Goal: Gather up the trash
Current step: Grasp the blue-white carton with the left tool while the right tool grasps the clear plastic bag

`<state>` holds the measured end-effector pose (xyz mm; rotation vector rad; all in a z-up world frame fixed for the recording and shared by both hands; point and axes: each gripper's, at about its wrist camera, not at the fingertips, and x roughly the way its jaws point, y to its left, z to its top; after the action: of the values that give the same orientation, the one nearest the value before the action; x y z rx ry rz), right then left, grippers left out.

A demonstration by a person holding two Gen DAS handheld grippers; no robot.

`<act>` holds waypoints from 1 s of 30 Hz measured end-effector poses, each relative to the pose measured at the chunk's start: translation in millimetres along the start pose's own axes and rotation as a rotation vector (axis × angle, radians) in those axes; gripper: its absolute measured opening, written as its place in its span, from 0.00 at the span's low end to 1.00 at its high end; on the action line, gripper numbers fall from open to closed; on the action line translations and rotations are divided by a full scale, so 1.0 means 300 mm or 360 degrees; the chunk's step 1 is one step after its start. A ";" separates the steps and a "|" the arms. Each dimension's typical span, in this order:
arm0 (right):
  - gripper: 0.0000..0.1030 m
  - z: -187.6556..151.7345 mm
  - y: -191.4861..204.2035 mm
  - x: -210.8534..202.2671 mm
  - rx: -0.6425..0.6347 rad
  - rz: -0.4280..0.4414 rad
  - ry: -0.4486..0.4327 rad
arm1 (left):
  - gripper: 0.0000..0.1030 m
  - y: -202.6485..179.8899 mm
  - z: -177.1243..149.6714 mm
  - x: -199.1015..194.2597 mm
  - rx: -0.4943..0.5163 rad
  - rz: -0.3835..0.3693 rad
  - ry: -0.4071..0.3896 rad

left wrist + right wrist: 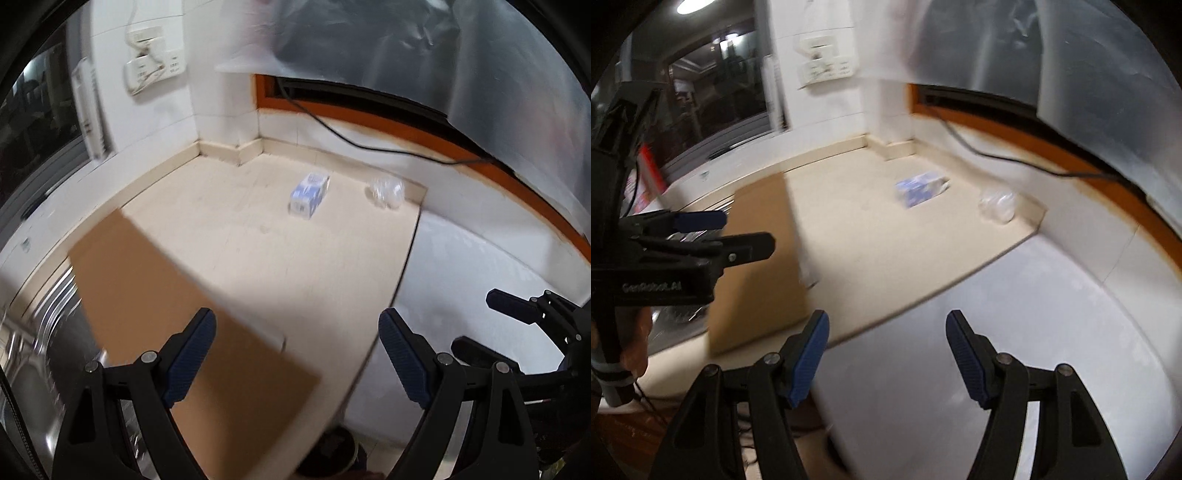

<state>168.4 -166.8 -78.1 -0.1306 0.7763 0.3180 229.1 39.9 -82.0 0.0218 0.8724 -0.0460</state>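
We look along both handheld grippers at a cream-coloured stone countertop [240, 229] set in a white-tiled corner. Both views are blurred by motion.

At far left in the left wrist view, part of a ribbed stainless steel sink [40, 332] shows. Just beside it, a flat brown cardboard sheet [177, 302] lies on the counter, its left edge overlapping the sink.

Our left gripper [297, 341] hangs above the cardboard's near end with its blue-padded jaws spread wide, holding nothing.

Farther back, near the middle of the counter, a small blue-and-white carton [309, 195] lies on its side. To its right, well apart from it and close to the counter's far right edge by the wall, sits a crumpled clear plastic cup [384, 192]. Neither gripper touches either piece of trash.

On the wall above, a black cable [332, 129] droops below an orange-framed window sill [369, 118].

Right of the counter's edge is a smooth white appliance top [480, 277]. Our right gripper [886, 352] hovers over that white surface, near the counter's front corner, its jaws also wide open and empty. In the right wrist view the carton [921, 188] and the cup [997, 205] appear far ahead.
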 end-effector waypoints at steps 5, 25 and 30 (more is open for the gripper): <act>0.75 0.148 -0.174 0.139 0.0061 -0.0123 -0.0059 | 0.86 -0.039 0.171 0.178 0.0012 0.0008 0.0014; 0.77 0.408 -0.451 0.722 0.0233 -0.0467 0.0020 | 0.86 -0.034 0.446 0.816 -0.0071 0.0105 0.0248; 0.77 0.421 -0.465 0.770 0.0247 -0.0524 0.0008 | 0.83 -0.021 0.461 0.891 -0.0126 0.0083 0.0283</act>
<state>453.1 -215.5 -151.7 -0.1112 0.7677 -0.0549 506.4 19.8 -197.8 -0.0258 1.0504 0.0399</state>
